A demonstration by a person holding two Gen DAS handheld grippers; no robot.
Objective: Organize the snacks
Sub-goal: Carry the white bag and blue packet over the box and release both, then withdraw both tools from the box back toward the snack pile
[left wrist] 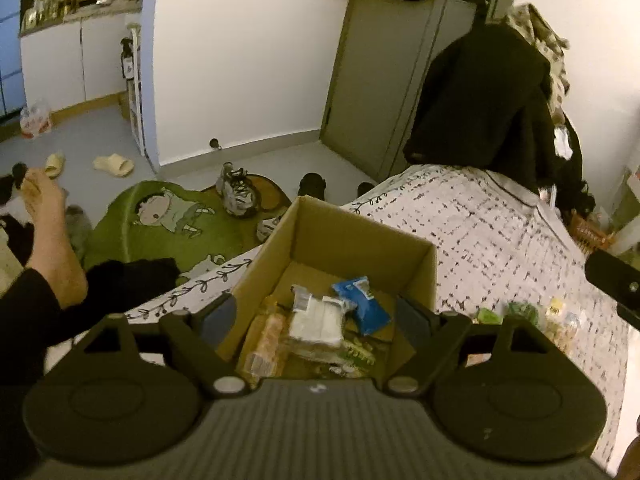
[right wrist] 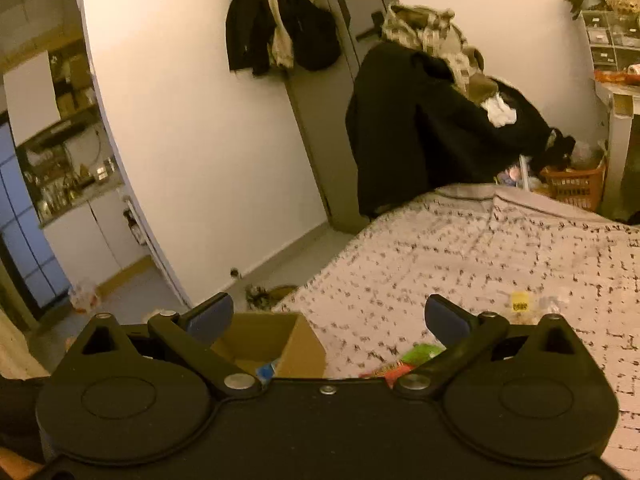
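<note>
A cardboard box (left wrist: 420,272) stands open on the patterned bedspread. Inside it lie a blue packet (left wrist: 362,300), a white wrapped packet (left wrist: 316,316) and an orange-beige packet (left wrist: 268,340). My left gripper (left wrist: 316,314) hovers over the box, open, with nothing between its blue pads. Loose green and yellow snacks (left wrist: 520,312) lie on the bed to the right of the box. In the right wrist view my right gripper (right wrist: 328,316) is open wide and empty above the bed, with the box (right wrist: 296,344) at lower left and a green and red snack (right wrist: 416,356) just below it.
A person's bare foot (left wrist: 44,208) and dark sleeve reach in at left. On the floor lie a green cartoon rug (left wrist: 168,220), sneakers (left wrist: 236,192) and slippers. Dark coats (left wrist: 480,100) are piled at the bed's end by a door. An orange basket (right wrist: 576,184) stands far right.
</note>
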